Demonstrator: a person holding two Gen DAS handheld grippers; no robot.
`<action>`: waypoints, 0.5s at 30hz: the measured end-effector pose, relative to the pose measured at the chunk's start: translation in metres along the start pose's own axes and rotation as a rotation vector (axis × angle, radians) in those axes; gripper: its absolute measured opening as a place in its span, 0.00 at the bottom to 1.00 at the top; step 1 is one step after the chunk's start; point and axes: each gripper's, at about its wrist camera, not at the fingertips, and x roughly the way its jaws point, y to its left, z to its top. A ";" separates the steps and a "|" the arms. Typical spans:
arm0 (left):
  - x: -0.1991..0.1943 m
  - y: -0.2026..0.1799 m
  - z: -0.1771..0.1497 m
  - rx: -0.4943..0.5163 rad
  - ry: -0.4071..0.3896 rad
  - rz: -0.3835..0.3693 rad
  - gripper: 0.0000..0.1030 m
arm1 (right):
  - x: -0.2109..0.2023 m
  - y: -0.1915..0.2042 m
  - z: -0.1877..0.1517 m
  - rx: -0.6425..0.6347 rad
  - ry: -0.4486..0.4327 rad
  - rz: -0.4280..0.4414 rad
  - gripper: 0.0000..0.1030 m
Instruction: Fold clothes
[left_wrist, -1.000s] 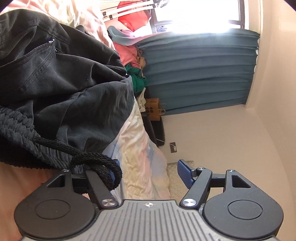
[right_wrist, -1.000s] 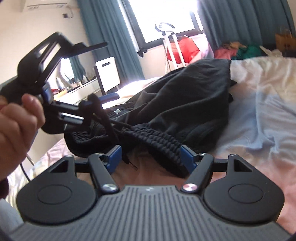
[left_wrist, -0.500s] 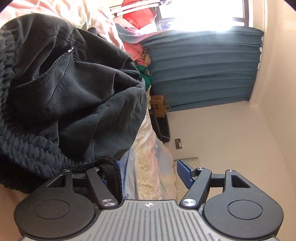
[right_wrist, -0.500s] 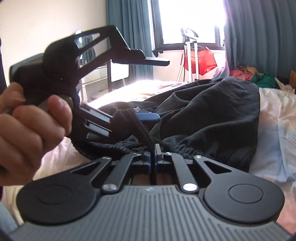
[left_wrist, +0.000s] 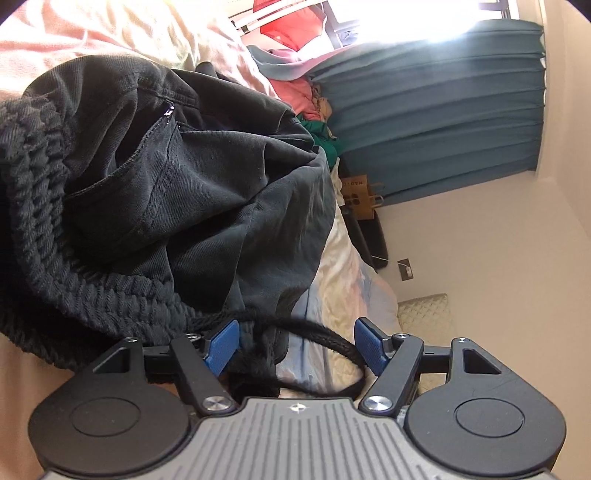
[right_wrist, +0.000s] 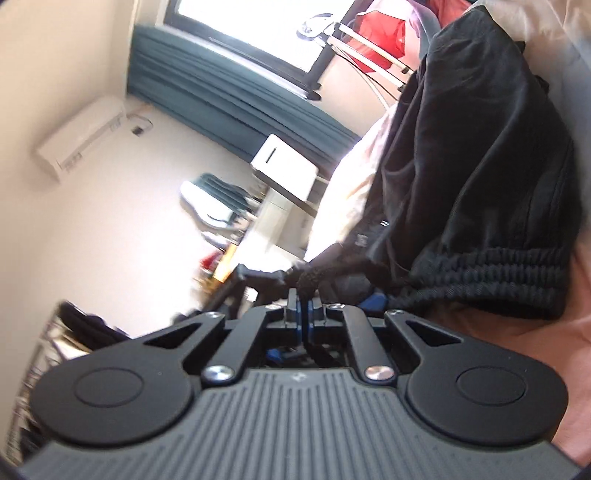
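Dark grey pants (left_wrist: 192, 192) with a ribbed elastic waistband (left_wrist: 74, 280) lie bunched on the bed; in the right wrist view the pants (right_wrist: 480, 155) fill the right side. My left gripper (left_wrist: 295, 343) is open, and the black drawstring (left_wrist: 317, 332) loops loosely between its blue pads without being clamped. My right gripper (right_wrist: 303, 310) is shut on the drawstring (right_wrist: 314, 277) near the waistband (right_wrist: 498, 280). The left gripper's frame shows just beyond my right fingertips.
A pastel bedsheet (left_wrist: 343, 280) covers the bed. Teal curtains (left_wrist: 436, 110), a clothes pile (left_wrist: 306, 99) and a paper bag (left_wrist: 358, 195) stand at the far side. A white air purifier (right_wrist: 284, 166), a desk and a wall air conditioner (right_wrist: 81, 136) show in the right wrist view.
My right gripper closed on the drawstring and has rolled sideways. My left gripper stayed open; the drawstring slid from its left finger into the gap between the pads.
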 end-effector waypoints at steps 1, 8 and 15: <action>-0.001 0.001 -0.001 0.002 0.001 0.000 0.68 | -0.003 0.001 0.005 -0.009 -0.017 0.043 0.06; -0.007 -0.001 -0.006 0.044 -0.011 0.053 0.68 | 0.015 -0.018 0.051 -0.030 -0.067 -0.029 0.06; -0.019 -0.016 -0.018 0.177 -0.082 0.185 0.69 | 0.051 -0.089 0.070 0.019 -0.052 -0.369 0.09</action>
